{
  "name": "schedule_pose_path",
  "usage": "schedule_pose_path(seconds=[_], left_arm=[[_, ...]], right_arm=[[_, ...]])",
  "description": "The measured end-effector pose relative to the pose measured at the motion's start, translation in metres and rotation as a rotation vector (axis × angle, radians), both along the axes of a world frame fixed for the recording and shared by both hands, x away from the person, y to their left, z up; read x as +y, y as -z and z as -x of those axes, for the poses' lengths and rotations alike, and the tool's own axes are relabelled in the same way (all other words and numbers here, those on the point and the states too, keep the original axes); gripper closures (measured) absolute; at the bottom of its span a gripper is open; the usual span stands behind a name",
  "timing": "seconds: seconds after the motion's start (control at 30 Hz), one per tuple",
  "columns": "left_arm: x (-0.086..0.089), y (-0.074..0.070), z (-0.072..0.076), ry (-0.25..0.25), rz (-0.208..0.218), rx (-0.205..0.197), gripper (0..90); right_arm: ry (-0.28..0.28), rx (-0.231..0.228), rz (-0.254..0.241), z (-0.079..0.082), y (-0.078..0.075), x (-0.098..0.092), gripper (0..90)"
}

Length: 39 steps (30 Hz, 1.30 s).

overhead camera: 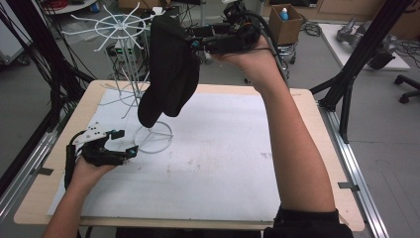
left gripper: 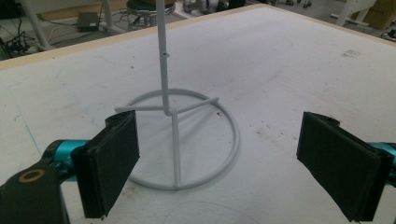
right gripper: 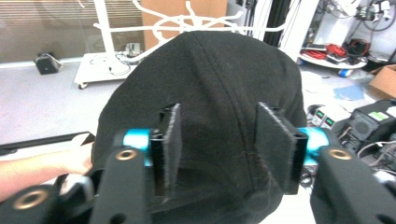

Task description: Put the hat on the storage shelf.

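Cap (overhead camera: 171, 69) hangs on white rack (overhead camera: 121, 25) — right tongs (overhead camera: 194, 44) parted beside it; left tongs (overhead camera: 124, 143) released near rack base.

The black cloth cap (right gripper: 201, 107) looks like soft, matt woven fabric with raised stitched seams, hanging at the top of the white wire rack (left gripper: 176, 140), whose thin rods are smooth painted metal with a faint sheen. Under the rack's ring base lies a white matt sheet (overhead camera: 223, 163), slightly rough and stained, on a pale wooden tabletop (overhead camera: 39, 193). Beside the base, the left gripper (left gripper: 217, 161) has matt black pads (left gripper: 112, 161) that look like foam, with glossy turquoise metal fittings.
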<state>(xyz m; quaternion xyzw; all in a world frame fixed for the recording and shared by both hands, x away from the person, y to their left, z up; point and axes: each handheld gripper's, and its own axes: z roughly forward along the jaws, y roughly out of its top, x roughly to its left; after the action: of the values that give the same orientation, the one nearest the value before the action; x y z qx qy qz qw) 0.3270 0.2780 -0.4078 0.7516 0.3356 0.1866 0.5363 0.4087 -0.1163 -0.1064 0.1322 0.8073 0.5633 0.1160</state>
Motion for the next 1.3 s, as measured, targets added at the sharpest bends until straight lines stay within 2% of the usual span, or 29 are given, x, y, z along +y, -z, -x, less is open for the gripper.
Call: schedule_pose_path(seconds=[0.17,0.43,0.73,1.07,1.3], left_arm=[[0.0,-0.001,0.0,0.0,-0.001,-0.003,13.4],[-0.001,-0.001,0.001,0.002,-0.001,-0.002,13.4],[-0.001,-0.002,0.001,0.003,0.001,-0.006,13.3],[-0.001,-0.003,0.001,0.017,0.008,-0.005,13.3],[-0.002,-0.004,0.001,0.023,0.013,-0.01,13.2]], right_arm=[[0.021,-0.032,0.005,0.01,0.003,-0.007,39.9],[0.048,-0.053,0.039,0.022,0.012,-0.022,34.3],[0.077,-0.068,0.034,0.037,0.029,-0.044,29.8],[0.111,-0.027,0.019,0.055,0.069,-0.074,26.3],[0.135,0.021,-0.027,0.066,0.106,-0.091,21.9]])
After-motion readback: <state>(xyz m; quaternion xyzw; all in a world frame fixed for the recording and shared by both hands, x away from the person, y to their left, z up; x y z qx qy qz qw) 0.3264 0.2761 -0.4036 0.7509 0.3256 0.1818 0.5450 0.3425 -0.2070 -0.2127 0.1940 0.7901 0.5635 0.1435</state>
